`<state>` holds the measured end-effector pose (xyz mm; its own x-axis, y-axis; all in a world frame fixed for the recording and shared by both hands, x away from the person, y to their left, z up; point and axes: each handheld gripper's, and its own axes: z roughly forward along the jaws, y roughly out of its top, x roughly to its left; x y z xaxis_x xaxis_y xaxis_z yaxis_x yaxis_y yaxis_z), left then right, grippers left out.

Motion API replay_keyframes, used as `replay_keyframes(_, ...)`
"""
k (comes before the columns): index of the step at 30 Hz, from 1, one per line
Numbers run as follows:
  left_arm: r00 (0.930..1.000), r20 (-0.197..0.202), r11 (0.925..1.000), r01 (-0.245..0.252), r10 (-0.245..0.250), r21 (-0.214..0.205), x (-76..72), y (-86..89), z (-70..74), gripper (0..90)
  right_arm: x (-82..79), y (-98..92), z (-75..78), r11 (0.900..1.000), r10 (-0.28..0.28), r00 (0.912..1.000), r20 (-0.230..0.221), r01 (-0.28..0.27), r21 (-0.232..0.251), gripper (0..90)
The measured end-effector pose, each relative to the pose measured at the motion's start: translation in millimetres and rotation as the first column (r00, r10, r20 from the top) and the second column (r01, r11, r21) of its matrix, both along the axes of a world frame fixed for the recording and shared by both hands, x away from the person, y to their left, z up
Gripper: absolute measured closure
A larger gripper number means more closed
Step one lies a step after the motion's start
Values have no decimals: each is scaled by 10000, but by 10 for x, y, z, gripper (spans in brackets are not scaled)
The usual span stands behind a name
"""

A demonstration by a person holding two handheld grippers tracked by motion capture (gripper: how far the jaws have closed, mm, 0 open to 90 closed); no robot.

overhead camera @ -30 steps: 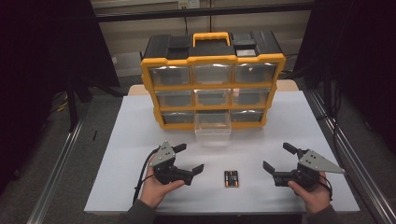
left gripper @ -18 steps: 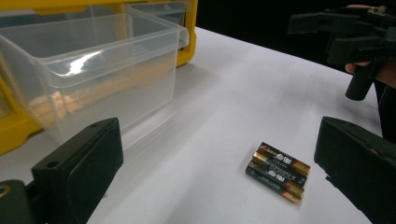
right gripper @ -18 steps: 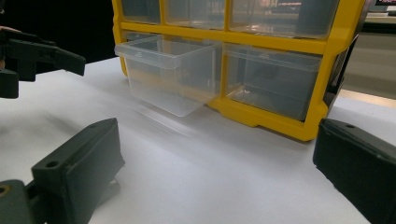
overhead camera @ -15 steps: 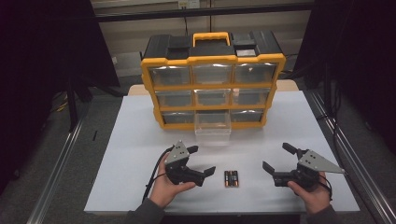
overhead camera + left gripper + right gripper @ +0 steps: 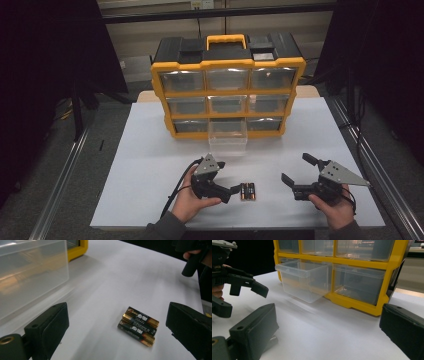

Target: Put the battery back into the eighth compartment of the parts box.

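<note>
A: Main object?

B: Small pack of black-and-gold cylindrical batteries, glossy wrap, gold ends, lying flat on the matte white tabletop. In the high view the batteries sit at the near middle of the table, just right of the left gripper.

A: Left gripper state?

B: Black plastic left gripper with a grey three-cornered plate on top, jaws spread wide, nothing between them. In the left gripper view, the two blocky matte-black jaws stand either side of the batteries without touching them. Held low over the table by a hand.

A: Right one?

B: Black plastic right gripper, same build, jaws also apart and empty, well to the right of the batteries. Hand around its handle.

A: Background?

B: Yellow-and-black plastic drawer organizer with a yellow carry handle, three rows of three clear drawers, standing upright at the far middle of the table. One clear rectangular plastic drawer, bottom row middle, is pulled out toward the person. In the right gripper view the drawer looks smooth, translucent, with a lipped rim, and I can't make out anything inside.

A: Battery count?

B: Two clear, maybe a third; hard to tell.
</note>
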<state>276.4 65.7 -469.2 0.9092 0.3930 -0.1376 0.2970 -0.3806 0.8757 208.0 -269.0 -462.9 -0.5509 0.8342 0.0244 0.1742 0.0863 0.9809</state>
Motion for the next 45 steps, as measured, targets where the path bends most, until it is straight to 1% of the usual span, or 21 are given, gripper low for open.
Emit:
replay_keyframes(4,9998,-115,9985,143,-137,533,-13,-56,-21,77,-5,11,1,10000,57,10000,-66,-57,-7,11)
replay_keyframes(8,9990,-398,9982,236,-215,543,-7,-107,-41,132,-7,8,1,10000,60,10000,-5,-60,40,11)
replay_keyframes(10,9986,-477,9969,277,-242,733,-20,-139,-39,165,-7,9,1,10000,76,10000,-2,-76,42,12)
replay_keyframes(11,9984,-473,9954,337,-296,892,-29,-159,-39,229,-11,11,2,10000,30,10000,-37,-29,36,12)
replay_keyframes(13,9988,-289,9878,438,-399,1492,-50,-194,-39,235,-12,10,3,10000,33,10000,-40,-33,45,13)
replay_keyframes(14,9989,-199,9833,464,-436,1762,-64,-205,-46,273,-10,10,3,10000,72,10000,-14,-72,69,13)
replay_keyframes(15,9985,-179,9815,543,-519,1838,-71,-214,-60,305,-14,8,5,10000,54,10000,-32,-54,73,13)
replay_keyframes(16,9982,-356,9803,549,-490,1899,-71,-219,-62,306,-19,2,8,9999,52,10000,-37,-52,109,13)
replay_keyframes(20,9932,-1008,9816,757,-586,1752,-87,-260,-76,340,-20,1,8,9999,57,10000,-54,-57,102,13)
replay_keyframes(23,9942,-888,9801,761,-605,1835,-93,-281,-80,386,-25,-4,10,9999,59,10000,-60,-58,107,14)
replay_keyframes(24,9925,-1050,9787,822,-631,1881,-96,-286,-78,389,-23,-4,9,9999,75,10000,-31,-75,125,14)
replay_keyframes(26,9931,-985,9808,806,-637,1776,-100,-307,-98,389,-25,-6,10,9999,68,10000,-17,-68,149,14)
replay_keyframes(28,9903,-1227,9778,874,-646,1905,-101,-311,-101,397,-27,-8,12,9999,53,10000,-27,-53,145,14)
replay_keyframes(30,9912,-1166,9767,847,-624,1971,-104,-311,-109,406,-28,-8,13,9999,48,10000,-26,-48,143,14)
replay_keyframes(32,9917,-1157,9794,773,-562,1868,-102,-306,-120,407,-31,-9,17,9998,68,10000,-16,-67,177,14)
replay_keyframes(34,9909,-1199,9753,844,-607,2043,-96,-297,-119,408,-34,-11,20,9998,56,10000,-9,-56,203,14)
replay_keyframes(35,9910,-1233,9782,755,-521,1934,-98,-299,-133,411,-31,-13,19,9998,67,10000,21,-68,191,14)
replay_keyframes(38,9907,-1227,9776,817,-584,1942,-102,-306,-137,415,-32,-16,21,9997,69,10000,35,-69,225,14)
replay_keyframes(40,9901,-1262,9735,878,-619,2112,-105,-307,-137,429,-33,-17,22,9997,50,10000,35,-51,220,14)
replay_keyframes(41,9906,-1225,9763,853,-616,1989,-109,-308,-148,430,-34,-19,23,9998,56,10000,19,-56,195,14)
replay_keyframes(45,9911,-1224,9691,807,-531,2332,-119,-282,-123,452,-35,-23,25,9997,53,10000,52,-55,251,14)
